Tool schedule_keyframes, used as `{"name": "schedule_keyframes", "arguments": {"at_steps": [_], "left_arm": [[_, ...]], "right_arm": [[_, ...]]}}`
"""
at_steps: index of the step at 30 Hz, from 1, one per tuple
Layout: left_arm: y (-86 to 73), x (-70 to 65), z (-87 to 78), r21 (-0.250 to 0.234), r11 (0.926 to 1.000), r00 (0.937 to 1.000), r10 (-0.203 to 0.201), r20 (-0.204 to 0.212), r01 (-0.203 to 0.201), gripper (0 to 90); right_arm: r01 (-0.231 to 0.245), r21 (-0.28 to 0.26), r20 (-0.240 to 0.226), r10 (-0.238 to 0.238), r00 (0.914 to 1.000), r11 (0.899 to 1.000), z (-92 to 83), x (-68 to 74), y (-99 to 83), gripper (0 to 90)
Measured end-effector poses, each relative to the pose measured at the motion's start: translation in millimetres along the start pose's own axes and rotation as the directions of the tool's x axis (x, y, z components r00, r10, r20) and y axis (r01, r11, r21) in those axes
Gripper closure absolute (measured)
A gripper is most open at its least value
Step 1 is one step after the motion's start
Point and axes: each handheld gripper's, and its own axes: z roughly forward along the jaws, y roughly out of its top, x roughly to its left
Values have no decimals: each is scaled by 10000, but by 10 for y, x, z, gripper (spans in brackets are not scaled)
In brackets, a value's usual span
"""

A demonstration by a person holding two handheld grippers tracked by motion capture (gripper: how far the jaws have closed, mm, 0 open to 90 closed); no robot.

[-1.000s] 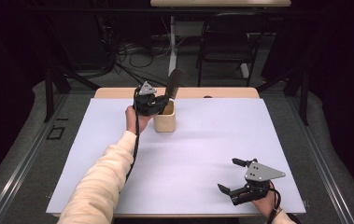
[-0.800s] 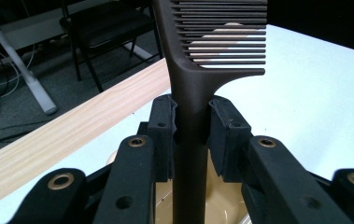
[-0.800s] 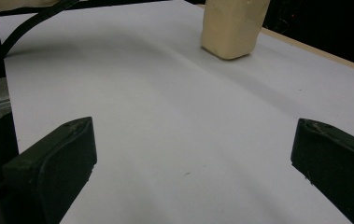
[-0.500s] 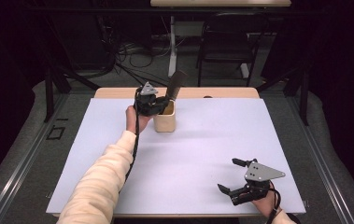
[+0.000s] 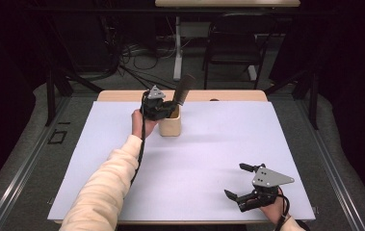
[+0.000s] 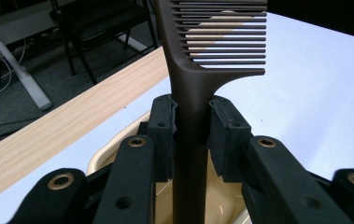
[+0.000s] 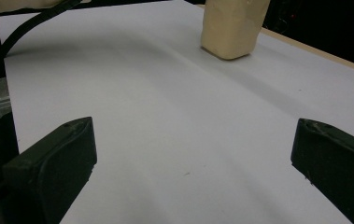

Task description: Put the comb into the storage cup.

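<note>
Though matte, toothed comb point(image 6: 198, 70) in claw point(image 6: 191, 126)

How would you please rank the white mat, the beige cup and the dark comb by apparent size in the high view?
1. White mat, far the largest.
2. Beige cup.
3. Dark comb, though its lower part is hidden in the cup, so its place below the cup is unsure.
</note>
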Motion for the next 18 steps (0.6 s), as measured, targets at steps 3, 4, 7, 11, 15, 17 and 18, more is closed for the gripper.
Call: {"name": "schedule_keyframes", "arguments": {"at_steps": [3,4,7,11,15,17,18], "left_arm": [[-4,5,3,38,10000,10000,7,-9,-7,720],[-7,4,5,46,10000,10000,-25,-3,25,720],[-15,4,21,169,9999,10000,38,26,-38,720],[-15,-8,42,279,9995,9999,139,68,-141,720],[-16,-14,49,328,9994,9999,142,81,-145,720],[-17,-9,49,300,9995,9999,125,94,-128,720],[-19,-7,51,294,9995,9999,116,96,-118,721]], "right_arm": [[-2,27,-8,2,10000,10000,6,-2,-1,0],[12,21,1,-12,10000,10000,4,-2,-1,0],[11,24,12,-11,10000,10000,1,-3,-1,0],[1,13,-12,-1,10000,10000,4,-3,-2,0],[6,11,0,-6,10000,10000,1,-2,-1,0],[5,18,-5,-5,10000,10000,4,-2,-1,0],[16,17,15,-16,10000,10000,2,-3,-1,0]]}}
